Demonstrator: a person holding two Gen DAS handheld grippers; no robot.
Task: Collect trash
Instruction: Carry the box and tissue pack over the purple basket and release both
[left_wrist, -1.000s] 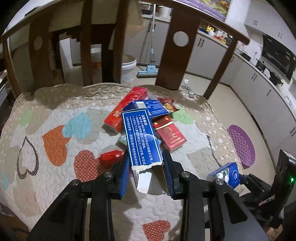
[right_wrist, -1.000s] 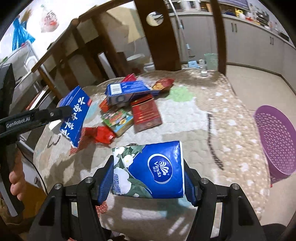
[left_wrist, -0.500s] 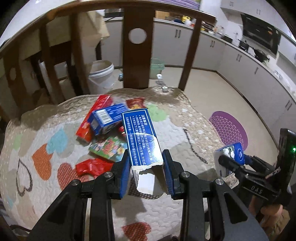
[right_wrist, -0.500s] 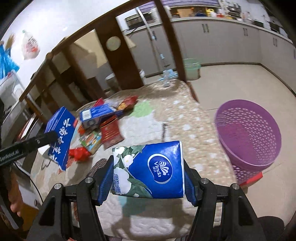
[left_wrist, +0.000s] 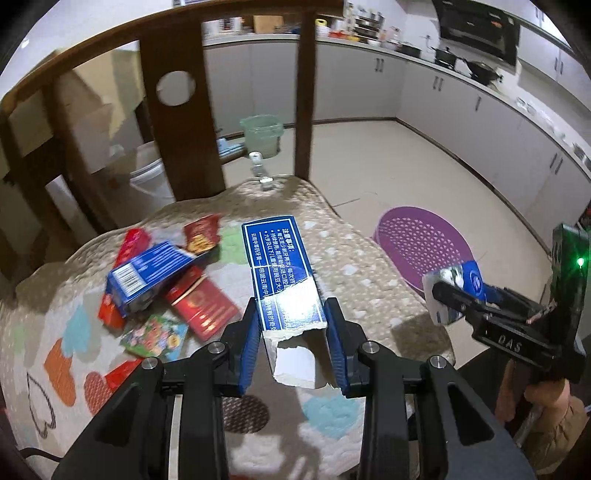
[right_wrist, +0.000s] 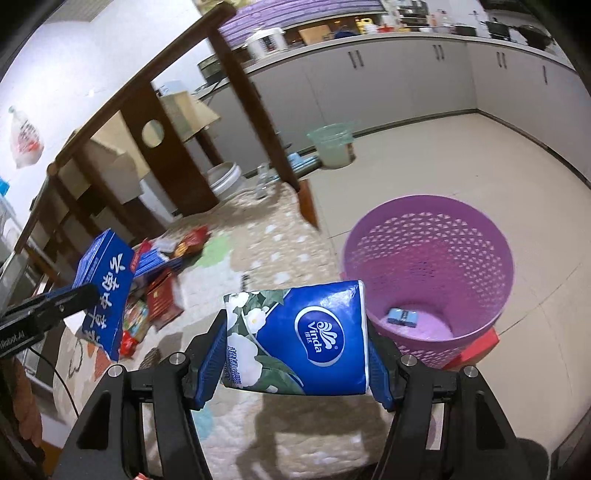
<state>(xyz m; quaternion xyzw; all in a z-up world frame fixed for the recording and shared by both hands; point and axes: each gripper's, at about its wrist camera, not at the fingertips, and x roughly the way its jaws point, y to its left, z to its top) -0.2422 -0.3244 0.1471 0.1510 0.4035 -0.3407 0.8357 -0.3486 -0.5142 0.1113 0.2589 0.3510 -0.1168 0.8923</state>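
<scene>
My left gripper (left_wrist: 293, 325) is shut on a torn blue box (left_wrist: 282, 273) with white writing, held above the quilted chair cushion (left_wrist: 362, 280). My right gripper (right_wrist: 297, 343) is shut on a blue Vinda tissue pack (right_wrist: 306, 339), held over the cushion's right edge. The purple mesh basket (right_wrist: 428, 273) stands on the floor just beyond it, with one small blue box (right_wrist: 402, 316) inside. The basket also shows in the left wrist view (left_wrist: 421, 247). More trash lies on the cushion: a blue carton (left_wrist: 147, 273), a red packet (left_wrist: 203, 306) and a colourful packet (left_wrist: 155, 336).
The wooden chair back (left_wrist: 181, 122) rises behind the cushion. A green bin (right_wrist: 332, 147) and a white bucket (left_wrist: 151, 181) stand on the kitchen floor. White cabinets (right_wrist: 424, 85) line the far wall. A red thing (right_wrist: 476, 347) sits under the basket's right side.
Both grippers have swung to the right with their loads. The purple basket has come much closer in the right wrist view, and the trash pile has slid to the left.
</scene>
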